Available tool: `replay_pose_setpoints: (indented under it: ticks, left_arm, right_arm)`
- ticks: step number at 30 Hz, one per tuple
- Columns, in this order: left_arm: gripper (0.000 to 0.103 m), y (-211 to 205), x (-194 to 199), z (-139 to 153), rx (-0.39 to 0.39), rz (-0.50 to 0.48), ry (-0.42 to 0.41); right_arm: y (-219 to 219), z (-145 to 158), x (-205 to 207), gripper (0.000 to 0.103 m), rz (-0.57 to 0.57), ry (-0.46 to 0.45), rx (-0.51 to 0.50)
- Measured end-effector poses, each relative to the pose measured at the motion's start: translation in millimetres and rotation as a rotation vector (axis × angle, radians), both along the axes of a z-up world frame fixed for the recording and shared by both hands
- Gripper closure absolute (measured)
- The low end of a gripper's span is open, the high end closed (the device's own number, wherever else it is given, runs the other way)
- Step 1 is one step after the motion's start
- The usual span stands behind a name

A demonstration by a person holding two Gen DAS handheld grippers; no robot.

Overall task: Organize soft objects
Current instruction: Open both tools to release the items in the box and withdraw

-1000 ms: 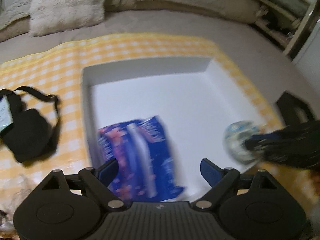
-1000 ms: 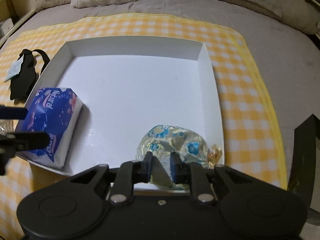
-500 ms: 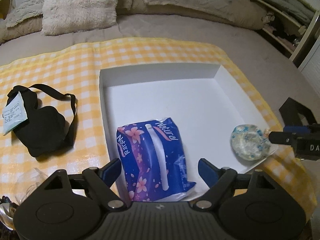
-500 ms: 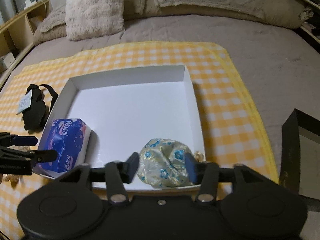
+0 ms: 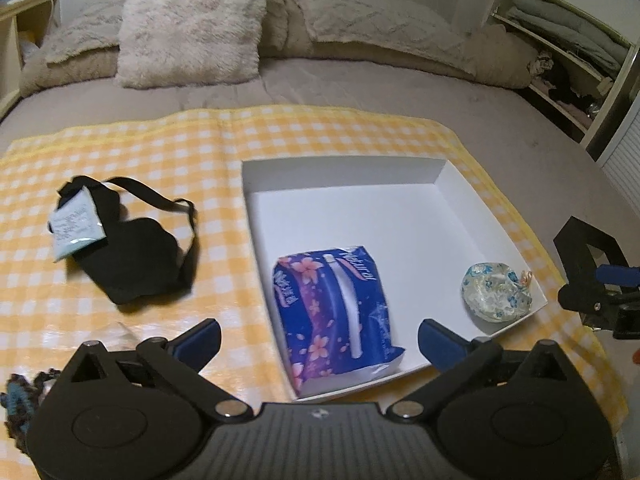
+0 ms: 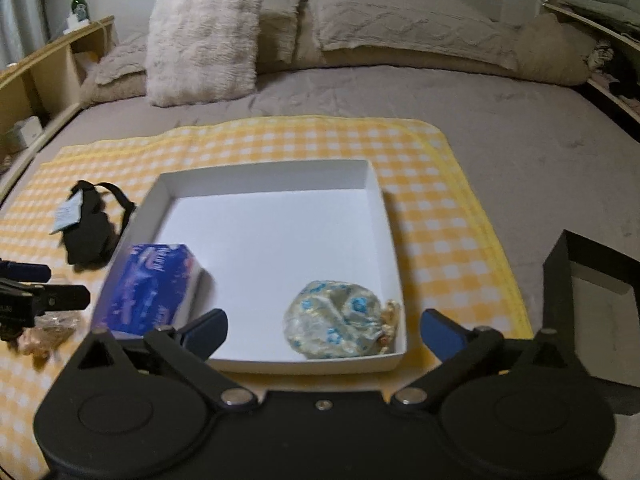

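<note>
A white box (image 5: 340,168) sits on a yellow checked cloth (image 5: 160,148). Inside it, a blue flowered tissue pack (image 5: 340,304) lies at the near left and a floral fabric pouch (image 5: 494,298) in the near right corner. My left gripper (image 5: 320,338) hovers above the pack, its jaws opening, touching nothing. My right gripper (image 6: 324,328) hangs above the pouch (image 6: 336,324), jaws also opening, clear of it. A black eye mask (image 5: 136,264) with a paper label lies on the cloth left of the box.
A crumpled clear wrapper (image 5: 116,332) and a dark knitted item (image 5: 16,400) lie at the cloth's near left. A black box lid (image 6: 592,300) rests on the grey bedspread to the right. Pillows (image 5: 192,20) line the far side; shelves flank the bed.
Both grippers have drawn back and up from the box. The right gripper, shut on the pouch a second ago, has let it go and spread wide. The left jaws widened too.
</note>
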State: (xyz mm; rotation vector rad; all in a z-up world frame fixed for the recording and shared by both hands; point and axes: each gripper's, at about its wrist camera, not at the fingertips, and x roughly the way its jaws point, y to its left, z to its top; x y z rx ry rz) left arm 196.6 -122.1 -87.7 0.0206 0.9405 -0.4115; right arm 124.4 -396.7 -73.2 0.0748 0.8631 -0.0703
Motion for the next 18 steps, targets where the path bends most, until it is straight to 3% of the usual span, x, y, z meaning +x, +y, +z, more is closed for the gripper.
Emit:
replay_pose_setpoints:
  ticks: [18]
  left_arm:
    - [0.000,94,-11,36,-0.007,0.157,-0.120]
  right_arm:
    - [44,13,18,0.000,-0.048,-0.072,-0.006]
